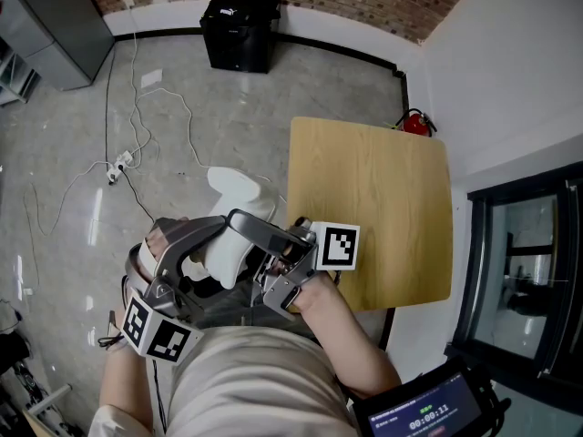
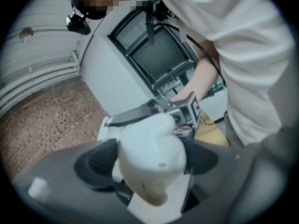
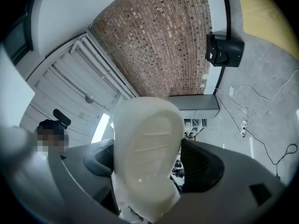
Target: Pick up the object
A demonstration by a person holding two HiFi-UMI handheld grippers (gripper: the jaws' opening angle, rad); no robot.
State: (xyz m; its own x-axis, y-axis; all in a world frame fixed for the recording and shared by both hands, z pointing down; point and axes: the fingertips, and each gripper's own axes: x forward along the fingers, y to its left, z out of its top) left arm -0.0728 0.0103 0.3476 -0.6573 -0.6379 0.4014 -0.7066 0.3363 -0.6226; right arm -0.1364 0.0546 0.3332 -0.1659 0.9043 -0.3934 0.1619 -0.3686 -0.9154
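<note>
A white, shoe-like moulded object (image 1: 239, 194) is held in the air over the grey floor, left of the wooden table (image 1: 383, 198). Both grippers grip it close to the person's body. In the left gripper view its rounded white end (image 2: 152, 155) fills the gap between the dark pads, and the left gripper (image 2: 149, 160) is shut on it. In the right gripper view its ribbed sole (image 3: 147, 157) faces the camera, with the right gripper (image 3: 149, 164) shut on it. From the head view, the left gripper (image 1: 205, 244) and right gripper (image 1: 264, 253) meet at the object; its lower part is hidden.
A black box (image 1: 240, 30) stands by the brick wall. Cables and a power strip (image 1: 118, 164) lie on the floor at left. A red fire extinguisher (image 1: 414, 123) sits behind the table. A grey cabinet (image 1: 55, 25) is far left, a small screen (image 1: 428, 408) at bottom right.
</note>
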